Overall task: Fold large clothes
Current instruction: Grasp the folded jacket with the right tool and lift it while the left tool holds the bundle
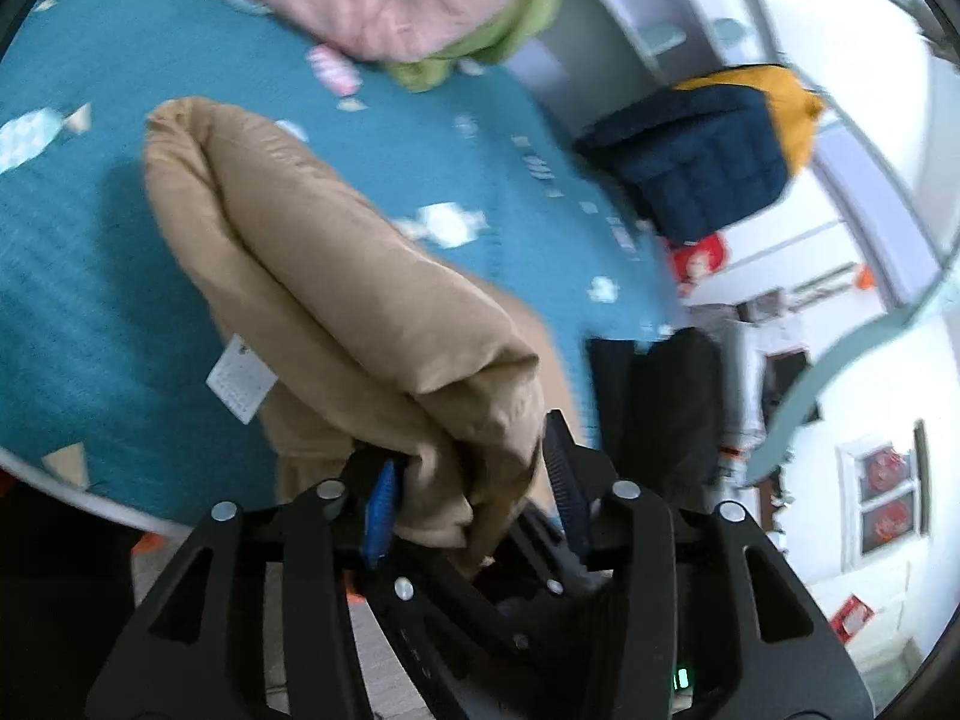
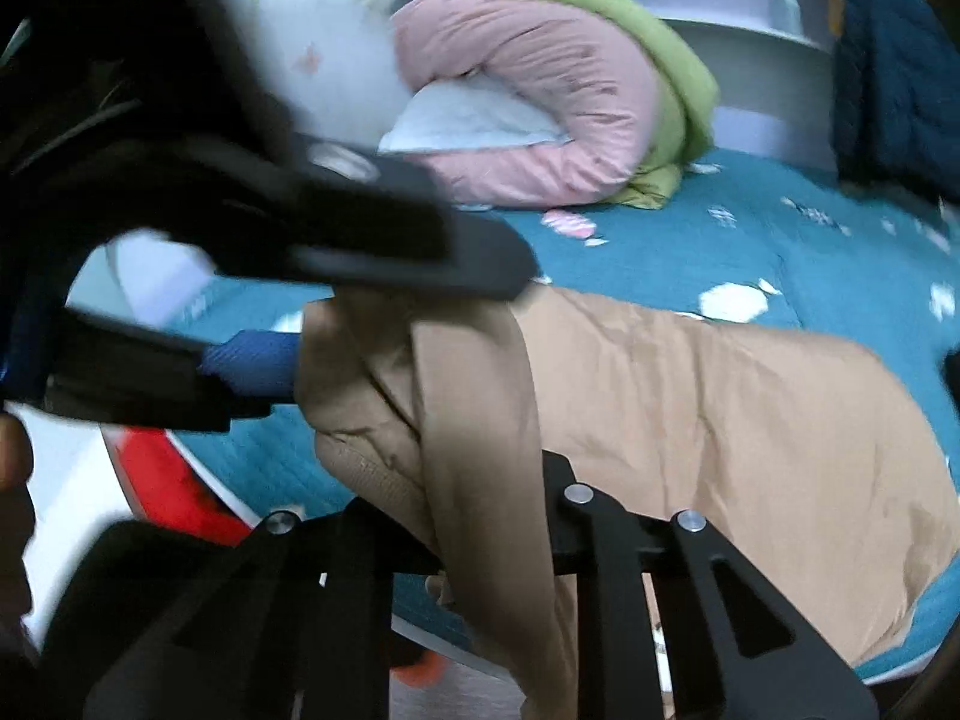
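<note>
A: Start at the left tool (image 1: 474, 483). What is between its fingers?

B: A thick bunch of the tan garment (image 1: 336, 276). The blue pad (image 1: 379, 510) presses one side and the dark finger the other, so the tool is clamped on the cloth. The bunch hides the pad faces themselves.

A: And the right tool (image 2: 480, 510)?

B: Harder to make out. In the right wrist view the tan garment (image 2: 690, 414) drapes over the near frame, and a fold hangs down between the black links. Both fingertips are covered by cloth, so I cannot tell whether it grips or how wide it stands.

A: Is the other tool visible from there?

B: Yes, the left tool (image 2: 336, 324) crosses from the left, blurred, its blue pad (image 2: 252, 360) against the garment's edge.

A: Where does the garment lie?

B: Its far part rests on the teal bed cover (image 1: 90, 252), folded in long rolls; the near end is lifted in the tools. A white label (image 1: 240, 378) shows on its left side.

A: Beyond that?

B: A pink and green quilt (image 2: 540, 96) rolled at the far side of the bed, and a navy and yellow jacket (image 1: 708, 162) to the far right, partly cut off. The right edge of the room is smeared by motion.
</note>
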The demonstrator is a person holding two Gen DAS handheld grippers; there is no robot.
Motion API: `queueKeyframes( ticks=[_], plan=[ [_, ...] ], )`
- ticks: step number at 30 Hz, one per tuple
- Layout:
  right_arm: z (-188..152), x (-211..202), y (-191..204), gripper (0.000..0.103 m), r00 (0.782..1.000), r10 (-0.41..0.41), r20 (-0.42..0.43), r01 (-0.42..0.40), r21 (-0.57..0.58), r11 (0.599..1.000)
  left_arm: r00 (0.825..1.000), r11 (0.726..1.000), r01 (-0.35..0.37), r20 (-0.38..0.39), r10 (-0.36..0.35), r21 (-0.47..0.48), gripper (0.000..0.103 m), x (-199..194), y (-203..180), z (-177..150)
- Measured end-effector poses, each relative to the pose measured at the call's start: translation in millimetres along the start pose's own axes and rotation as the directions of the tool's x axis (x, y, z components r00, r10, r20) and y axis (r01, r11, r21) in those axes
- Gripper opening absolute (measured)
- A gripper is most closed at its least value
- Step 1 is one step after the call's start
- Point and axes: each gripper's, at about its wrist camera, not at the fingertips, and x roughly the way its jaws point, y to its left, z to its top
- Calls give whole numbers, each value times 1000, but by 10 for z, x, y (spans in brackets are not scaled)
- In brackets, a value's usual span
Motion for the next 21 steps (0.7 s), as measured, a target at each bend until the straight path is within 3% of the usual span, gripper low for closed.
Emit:
queueKeyframes(
  ticks=[4, 7, 9, 12, 16, 21],
  plan=[
    [106, -250, -458, 16, 998, 39, 40, -47, 222, 974, 992, 989, 113, 50, -118, 93, 59, -160, -346, 5],
    [63, -411, -947, 16, 997, 49, 61, -70, 429, 901, 978, 975, 158, 114, -176, 157, 67, -312, -554, 15],
    [16, -516, -1234, 16, 996, 46, 77, -80, 530, 844, 980, 979, 105, 149, -132, 175, 77, -311, -618, 23],
    [-128, -725, -1588, 16, 995, 17, 102, -80, 651, 755, 987, 977, -108, 134, 84, 184, 79, -40, -527, 36],
    [-419, -886, -1976, 18, 994, -14, 108, -77, 791, 607, 984, 975, -176, -4, 178, 134, 79, 582, -220, -45],
    [-780, -861, -2390, 30, 999, -39, 32, -12, 901, 434, 943, 957, -250, -187, 275, 144, 79, 1455, 14, -298]
  ],
)
